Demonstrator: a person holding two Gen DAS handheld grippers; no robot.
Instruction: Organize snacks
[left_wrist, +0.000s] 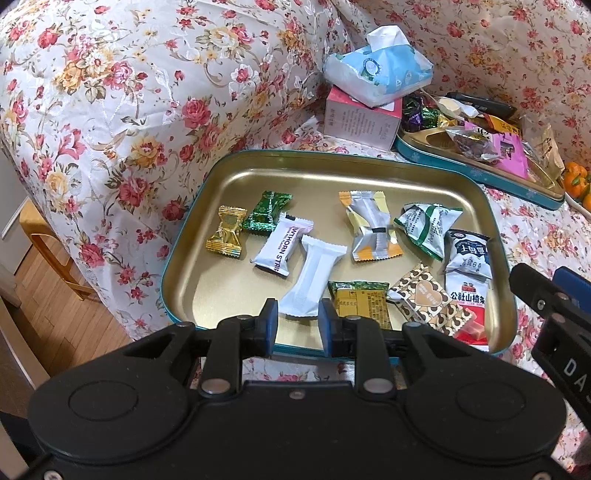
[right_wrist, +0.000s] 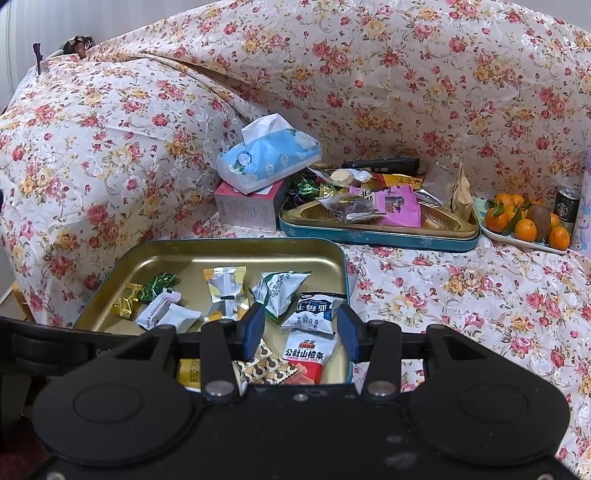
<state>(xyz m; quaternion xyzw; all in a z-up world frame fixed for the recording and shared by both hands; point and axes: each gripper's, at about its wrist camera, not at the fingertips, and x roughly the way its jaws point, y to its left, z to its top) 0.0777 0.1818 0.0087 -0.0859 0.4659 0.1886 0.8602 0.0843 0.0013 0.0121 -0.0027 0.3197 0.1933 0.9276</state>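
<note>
A gold tin tray (left_wrist: 236, 177) with a teal rim lies on the flowered cloth and holds several wrapped snacks. It also shows in the right wrist view (right_wrist: 155, 251). My left gripper (left_wrist: 297, 325) is open and empty above the tray's near edge, over a white packet (left_wrist: 314, 273). My right gripper (right_wrist: 299, 332) is open and empty above the tray's near right part, over a white and red hawthorn packet (right_wrist: 308, 356). A second teal tin (right_wrist: 376, 230) behind holds a heap of mixed snacks.
A blue tissue pack (right_wrist: 266, 155) lies on a pink box (right_wrist: 247, 206) behind the tray. A plate of oranges and a kiwi (right_wrist: 524, 221) and a dark can (right_wrist: 567, 203) stand at the far right. A wooden stool (left_wrist: 44, 240) stands on the floor at left.
</note>
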